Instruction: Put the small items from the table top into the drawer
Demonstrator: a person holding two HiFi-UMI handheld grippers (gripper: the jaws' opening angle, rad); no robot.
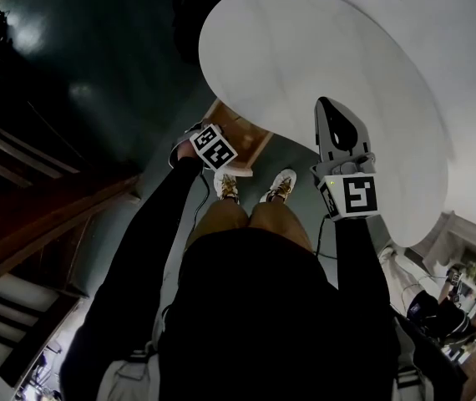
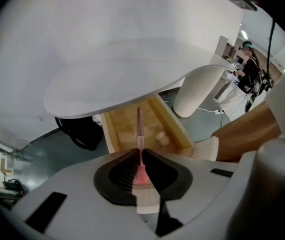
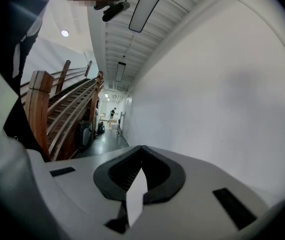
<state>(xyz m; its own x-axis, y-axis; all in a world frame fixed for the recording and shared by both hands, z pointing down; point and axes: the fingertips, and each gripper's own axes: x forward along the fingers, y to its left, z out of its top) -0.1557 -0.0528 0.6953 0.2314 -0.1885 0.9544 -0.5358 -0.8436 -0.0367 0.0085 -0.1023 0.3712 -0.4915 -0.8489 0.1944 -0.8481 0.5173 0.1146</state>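
The left hand-held gripper (image 2: 139, 151) has its jaws pinched on a thin pink stick (image 2: 139, 126). The stick's wider, brighter pink end sits between the dark pads. Its slim shaft runs straight up the middle of the left gripper view, beyond the jaw tips. What kind of item the stick is cannot be told.

Behind the shaft lies the open wooden drawer (image 2: 175, 128), so the stick's far end shows over the drawer's pale floor. A couple of small light-coloured items (image 2: 161, 136) lie in the drawer, right of the stick. The white round surface (image 2: 132, 79) fills the upper part of that frame and overhangs the drawer's back. A white ribbed column (image 2: 195, 91) stands at right of centre.

In the head view this hand-held gripper sits at centre left, beside the drawer under the rim of the surface.

The right hand-held gripper (image 3: 141, 149) has its jaws pressed together on nothing. It faces a white wall (image 3: 222, 84), with a wooden stair rail (image 3: 37, 104) at left.
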